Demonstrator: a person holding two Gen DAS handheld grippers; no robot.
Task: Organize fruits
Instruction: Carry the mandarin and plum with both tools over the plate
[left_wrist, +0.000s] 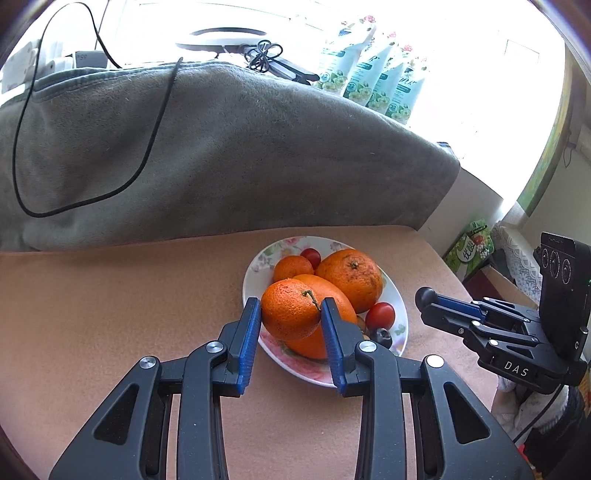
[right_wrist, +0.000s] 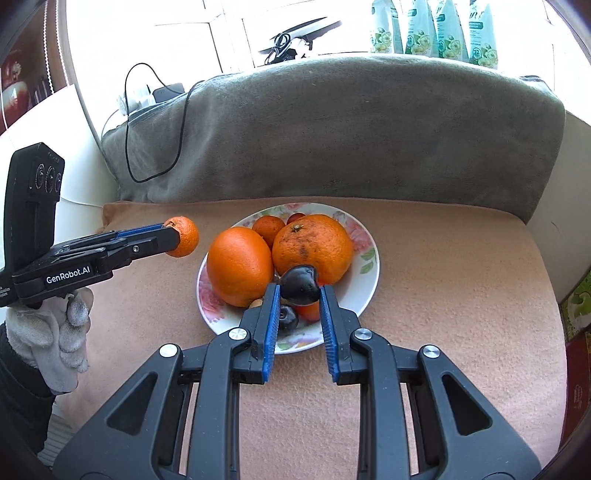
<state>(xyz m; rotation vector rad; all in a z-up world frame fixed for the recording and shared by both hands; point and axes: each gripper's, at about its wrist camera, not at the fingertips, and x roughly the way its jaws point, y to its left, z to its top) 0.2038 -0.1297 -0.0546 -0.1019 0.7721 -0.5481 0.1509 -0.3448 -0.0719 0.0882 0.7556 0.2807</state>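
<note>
Mid-sorting: left gripper (left_wrist: 290, 314) clamped on tangerine (left_wrist: 291, 310), right gripper (right_wrist: 297, 291) pinching dark plum (right_wrist: 300, 286), above plate (right_wrist: 364, 291)'s six o'clock rim. Next, probably: separate drop spots.

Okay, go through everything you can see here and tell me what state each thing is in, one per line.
Left hand-held gripper: shut on the small tangerine, held up off the plate.
Right hand-held gripper: shut on the dark plum, above the plate.
Floral plate: on the peach cloth, holding fruit.
Big orange: lying in the plate.
Black cable: draped loose over the grey blanket.
</note>
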